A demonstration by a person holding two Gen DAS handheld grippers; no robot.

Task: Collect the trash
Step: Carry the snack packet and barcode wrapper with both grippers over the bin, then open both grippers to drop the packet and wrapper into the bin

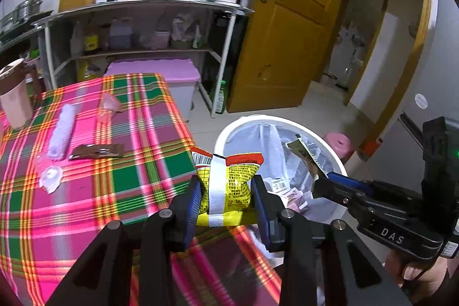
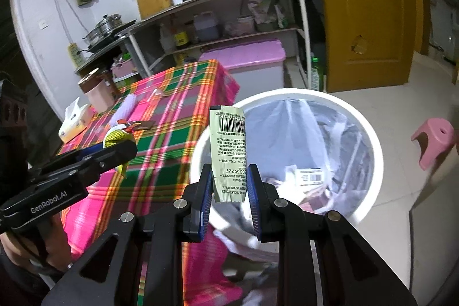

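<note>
My left gripper [image 1: 226,191] is shut on a yellow and red snack packet [image 1: 229,182], held above the table's right edge beside the white trash bin [image 1: 226,134]. My right gripper [image 2: 229,185] is shut on a pale green wrapper with a barcode [image 2: 229,151], held over the bin's near rim [image 2: 198,148]. The bin has a clear liner and holds several wrappers. In the left wrist view the right gripper [image 1: 324,185] shows over the bin with the green wrapper [image 1: 304,152]. On the plaid tablecloth [image 1: 94,191] lie a brown wrapper [image 1: 96,151], a lilac wrapper [image 1: 60,131] and clear plastic scraps [image 1: 50,177].
A pink jug [image 1: 15,96] stands at the table's far left, with a tissue pack [image 2: 71,119] near it. A metal shelf [image 1: 143,27] with bottles and a kettle is behind. A pink-lidded box [image 1: 160,73], a yellow door [image 1: 289,19] and a pink stool [image 2: 433,139] surround the bin.
</note>
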